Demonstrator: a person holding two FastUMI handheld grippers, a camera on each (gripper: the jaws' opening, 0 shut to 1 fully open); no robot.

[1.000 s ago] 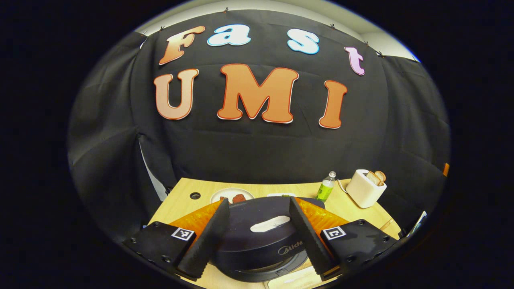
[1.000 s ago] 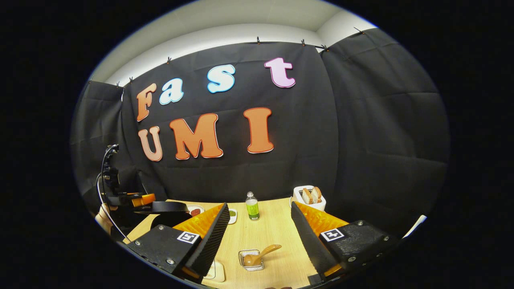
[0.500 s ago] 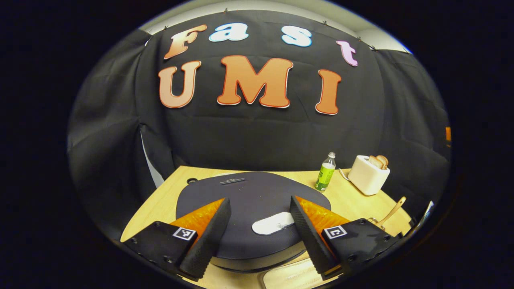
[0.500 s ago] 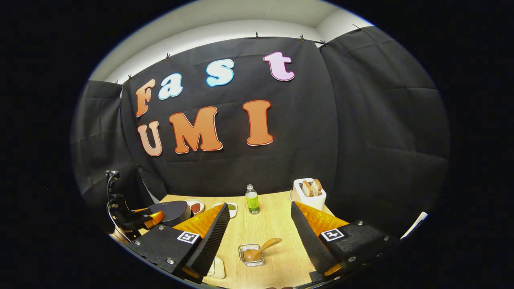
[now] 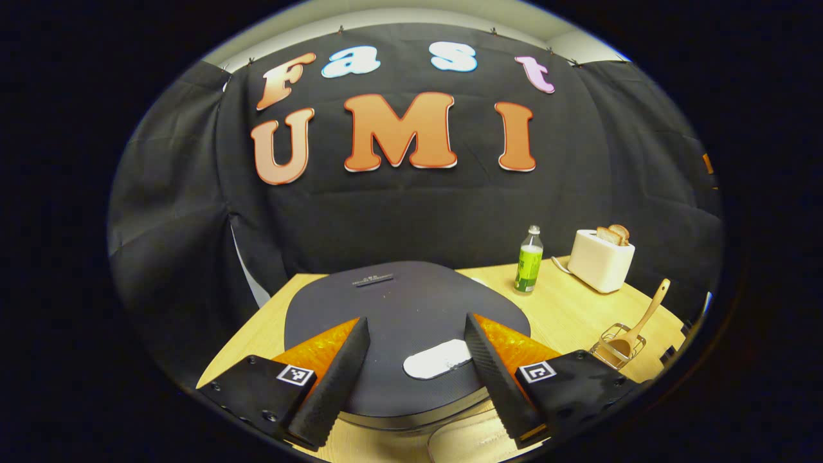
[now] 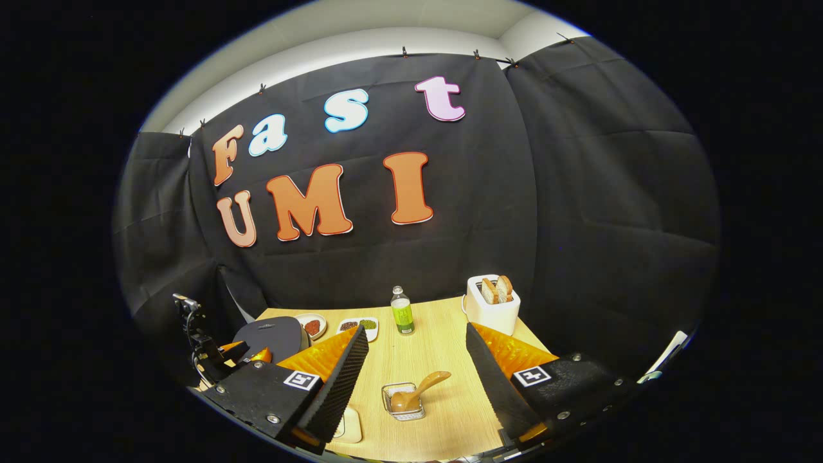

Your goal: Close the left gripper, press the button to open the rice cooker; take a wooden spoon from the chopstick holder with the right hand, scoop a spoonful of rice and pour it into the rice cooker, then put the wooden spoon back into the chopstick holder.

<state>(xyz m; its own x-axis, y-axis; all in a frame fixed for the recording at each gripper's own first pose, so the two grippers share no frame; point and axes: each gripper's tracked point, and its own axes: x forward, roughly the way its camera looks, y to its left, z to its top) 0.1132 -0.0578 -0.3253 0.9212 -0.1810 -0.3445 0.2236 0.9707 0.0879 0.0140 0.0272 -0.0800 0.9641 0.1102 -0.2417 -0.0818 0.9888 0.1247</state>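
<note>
Black cloth hangs behind a light wooden table (image 6: 443, 360) on which all the things stand. In the left gripper view, the left gripper (image 5: 411, 373) hovers just above the closed lid of the dark rice cooker (image 5: 398, 308), and its two fingers stand wide apart with nothing between them. A pale oval button (image 5: 437, 358) lies on the front of the lid, between the fingers and nearer to the one on the right side of that view. The fingers do not press on it.

In the right gripper view, the right gripper (image 6: 415, 379) hangs over the table with its fingers also wide apart and empty. Between them, on the table, stands the small wire chopstick holder (image 6: 403, 402), and the wooden spoon (image 6: 418, 391) leans in it with its handle tilted to the right. Farther back there are a green bottle (image 6: 402, 314) and a white toaster (image 6: 492, 302) with two slices of bread in it. Two small dishes (image 6: 334, 325) with food stand near the rice cooker at the left side of this view, where the other gripper is also seen close to the cooker.
</note>
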